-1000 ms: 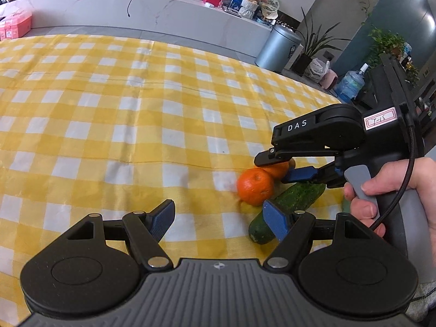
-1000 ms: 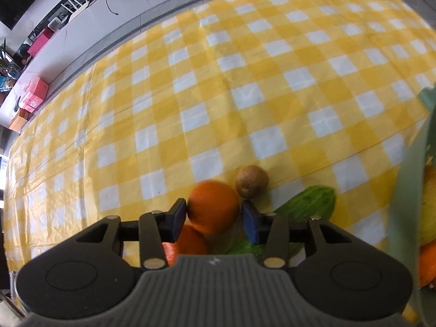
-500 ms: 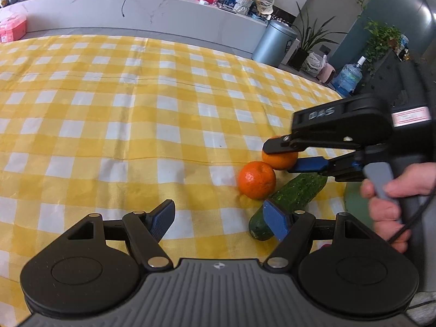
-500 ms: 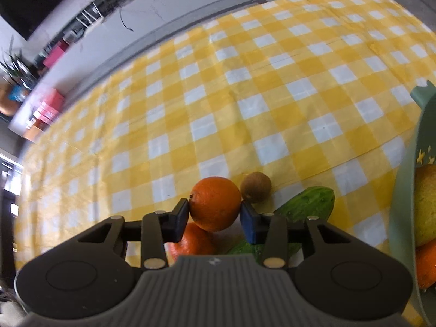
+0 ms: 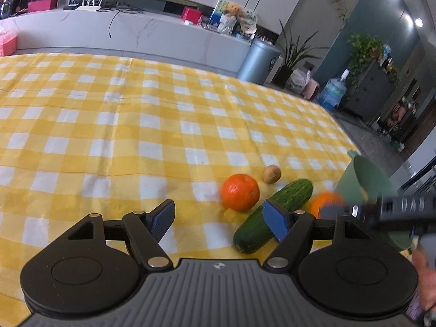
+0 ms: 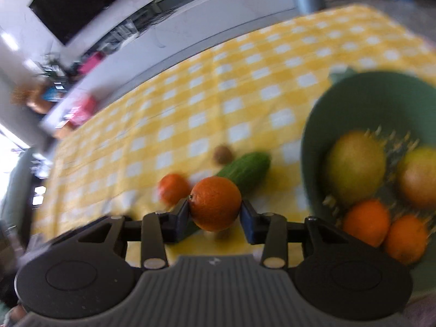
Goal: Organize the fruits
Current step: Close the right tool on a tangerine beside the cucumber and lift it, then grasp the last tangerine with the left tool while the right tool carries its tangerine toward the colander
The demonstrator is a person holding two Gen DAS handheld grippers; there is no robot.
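My right gripper (image 6: 215, 214) is shut on an orange (image 6: 215, 203) and holds it above the cloth, just left of the green bowl (image 6: 362, 92); orange (image 5: 325, 203) and bowl (image 5: 365, 179) also show in the left wrist view. The bowl holds two pears (image 6: 355, 166) and two oranges (image 6: 366, 222). On the cloth lie a second orange (image 5: 239, 192), a cucumber (image 5: 272, 216) and a kiwi (image 5: 271, 174). My left gripper (image 5: 220, 219) is open and empty, low over the cloth near the cucumber.
The table wears a yellow and white checked cloth (image 5: 136, 125). Its right edge runs just past the bowl. A grey counter (image 5: 122, 35) and a bin (image 5: 257, 58) stand beyond the far edge.
My right gripper lifted the orange off the cloth and carried it right, towards the green bowl. The kiwi behind it has come into the left wrist view. My left gripper stayed open.
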